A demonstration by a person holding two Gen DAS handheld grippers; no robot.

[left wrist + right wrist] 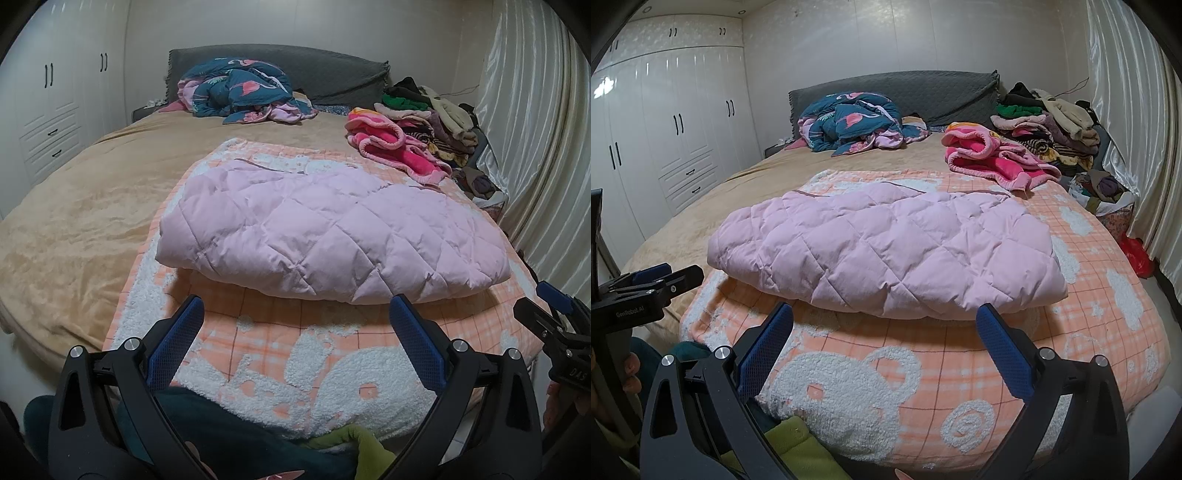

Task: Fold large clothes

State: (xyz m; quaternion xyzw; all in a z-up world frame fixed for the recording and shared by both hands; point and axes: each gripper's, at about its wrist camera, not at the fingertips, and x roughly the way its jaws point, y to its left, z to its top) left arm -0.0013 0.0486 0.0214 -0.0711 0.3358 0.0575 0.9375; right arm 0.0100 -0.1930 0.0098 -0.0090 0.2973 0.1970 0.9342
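At the far left of my right-wrist view stands the white wardrobe with black handles (676, 147). Below it, at the left edge, my left gripper (670, 275) pokes in. From its own camera, my left gripper (295, 317) has its blue-padded fingers spread wide with nothing between them, over the near edge of the bed.

In the middle of both frames lies the folded pale pink quilted coat (325, 236) (886, 254), resting flat on the peach checked blanket with white fleecy bear shapes (280, 354) (960, 365), which covers the near part of the tan-sheeted bed (92, 206). Behind it, upper centre, a crumpled teal flamingo-print duvet (849, 122) sits against the grey padded headboard (942, 92).

My right gripper (884, 319) is likewise spread, holding nothing, just short of the coat's near edge. Upper right, a bright pink fleece garment (997, 158) lies beside a heap of mixed clothes (1052, 125), with the pale satin curtain (1137, 129) at the far right.
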